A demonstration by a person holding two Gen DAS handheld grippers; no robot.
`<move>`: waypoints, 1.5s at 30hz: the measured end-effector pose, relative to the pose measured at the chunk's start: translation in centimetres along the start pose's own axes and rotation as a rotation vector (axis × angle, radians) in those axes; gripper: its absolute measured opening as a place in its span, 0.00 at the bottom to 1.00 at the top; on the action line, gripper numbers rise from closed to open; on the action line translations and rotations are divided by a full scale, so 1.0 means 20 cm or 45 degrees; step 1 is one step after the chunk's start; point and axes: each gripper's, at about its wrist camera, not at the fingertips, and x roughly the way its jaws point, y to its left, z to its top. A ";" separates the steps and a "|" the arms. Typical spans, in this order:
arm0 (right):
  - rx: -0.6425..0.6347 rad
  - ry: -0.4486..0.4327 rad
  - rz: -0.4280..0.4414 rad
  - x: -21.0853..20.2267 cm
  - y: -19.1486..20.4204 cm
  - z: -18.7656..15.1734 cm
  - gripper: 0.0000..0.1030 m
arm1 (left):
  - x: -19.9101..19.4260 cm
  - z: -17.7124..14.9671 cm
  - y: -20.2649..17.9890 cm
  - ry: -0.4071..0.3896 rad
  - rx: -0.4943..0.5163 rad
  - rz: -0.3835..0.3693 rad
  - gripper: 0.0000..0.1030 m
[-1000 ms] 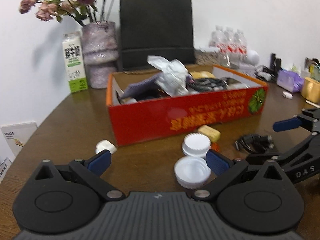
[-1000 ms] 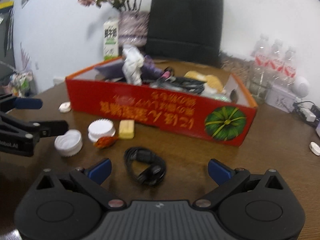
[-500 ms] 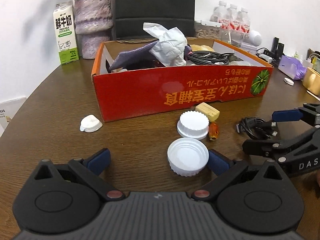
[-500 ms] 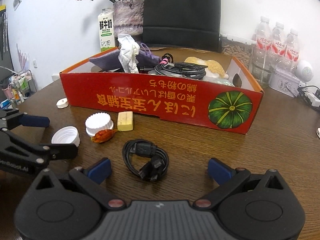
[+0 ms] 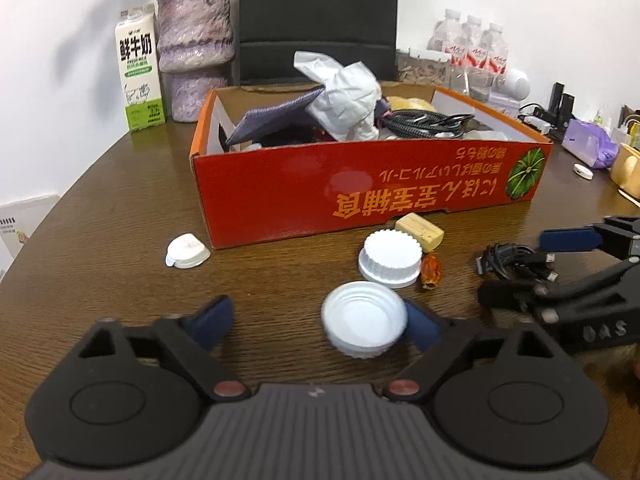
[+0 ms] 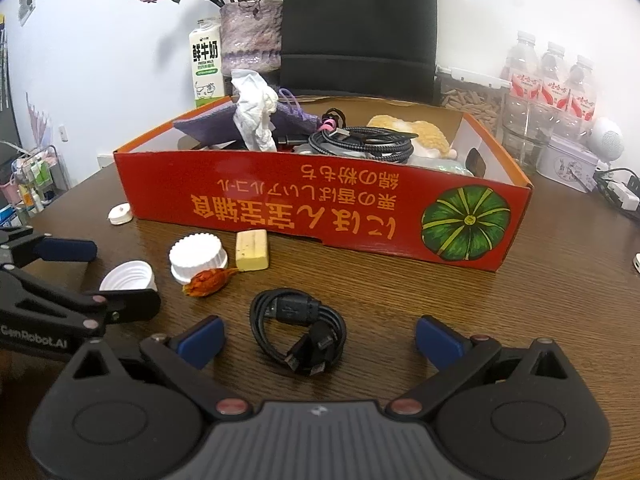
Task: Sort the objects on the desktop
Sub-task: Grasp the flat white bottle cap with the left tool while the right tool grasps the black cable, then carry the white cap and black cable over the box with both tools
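Left claw (image 5: 312, 320): closing, unclenched, open-side-up white cap (image 5: 364, 318) between pads, against right one. Right claw (image 6: 318, 338): closing, unclenched, coiled black cable (image 6: 298, 330) centred between pads on worktop (image 6: 520, 312).

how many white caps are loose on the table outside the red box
3. An open-side-up cap sits between the left tool's closing fingers; a ridged cap lies beside the yellow block; a small flip cap lies near the red box's left corner. The box may hide more.
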 end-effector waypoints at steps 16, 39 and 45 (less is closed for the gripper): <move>-0.010 -0.060 0.103 -0.05 0.03 -0.01 0.40 | -0.04 -0.01 -0.02 -0.040 0.022 -0.048 0.40; 0.058 -0.437 -0.107 -0.17 -0.02 0.36 0.38 | -0.09 0.35 -0.05 -0.389 -0.132 0.102 0.40; 0.104 -0.469 -0.196 -0.06 -0.15 0.48 0.38 | 0.03 0.47 -0.06 -0.405 -0.163 0.142 0.40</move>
